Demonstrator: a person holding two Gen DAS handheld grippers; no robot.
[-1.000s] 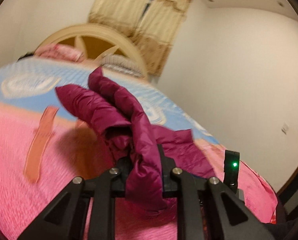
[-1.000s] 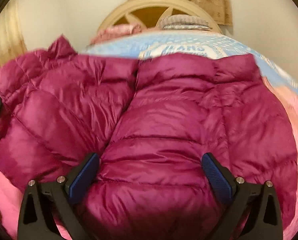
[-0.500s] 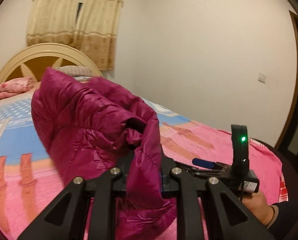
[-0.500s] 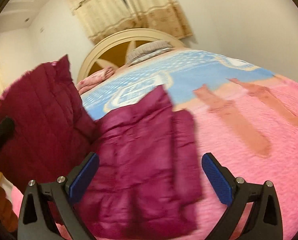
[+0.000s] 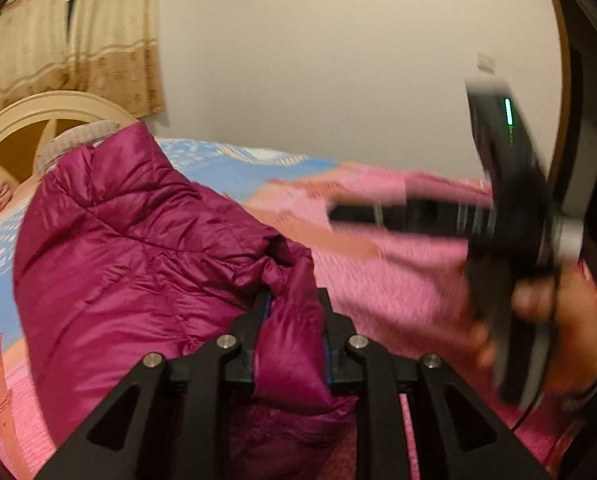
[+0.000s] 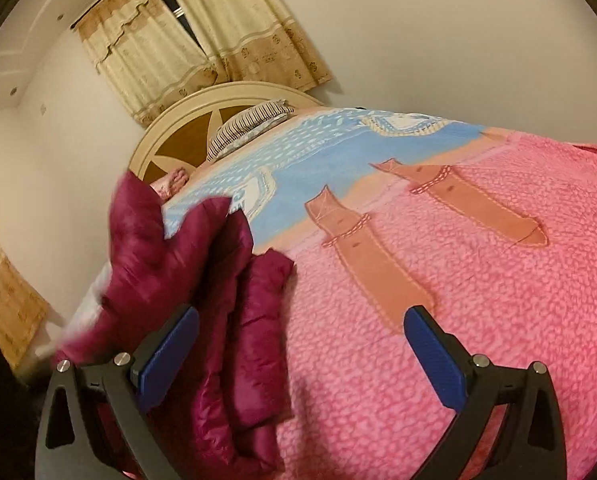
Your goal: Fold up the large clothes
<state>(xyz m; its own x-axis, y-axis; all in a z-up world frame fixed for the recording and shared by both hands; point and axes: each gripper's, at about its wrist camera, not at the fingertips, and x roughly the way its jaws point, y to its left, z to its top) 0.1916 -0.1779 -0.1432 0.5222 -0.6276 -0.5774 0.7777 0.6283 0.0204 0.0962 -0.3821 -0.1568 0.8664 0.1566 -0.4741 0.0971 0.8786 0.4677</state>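
The left gripper's (image 5: 292,328) fingers pinch a bunched fold of the jacket (image 5: 138,256), and its jaws are opening slightly with the cloth still pressed between them. The right gripper's (image 6: 300,354) fingers, faced with blue pads (image 6: 166,354), stand spread wide with only the bedspread (image 6: 478,300) behind the gap; the jacket's edge lies beside and partly behind its left finger.

There is one jacket, two grippers, one bed with one curved headboard (image 6: 186,120), one striped pillow (image 6: 250,122) and two tan strap shapes (image 6: 370,268) printed on the pink and blue bedspread.

The jacket is a magenta quilted puffer, shiny and crumpled, heaped on the bed's left side, one part rising as a hump in the left wrist view.

Half a second ago the right gripper looked over more of the jacket; now it has swung aside and mostly bedspread fills its view. In the left view the right gripper (image 5: 498,220) now appears larger, blurred, in a hand (image 5: 558,320).
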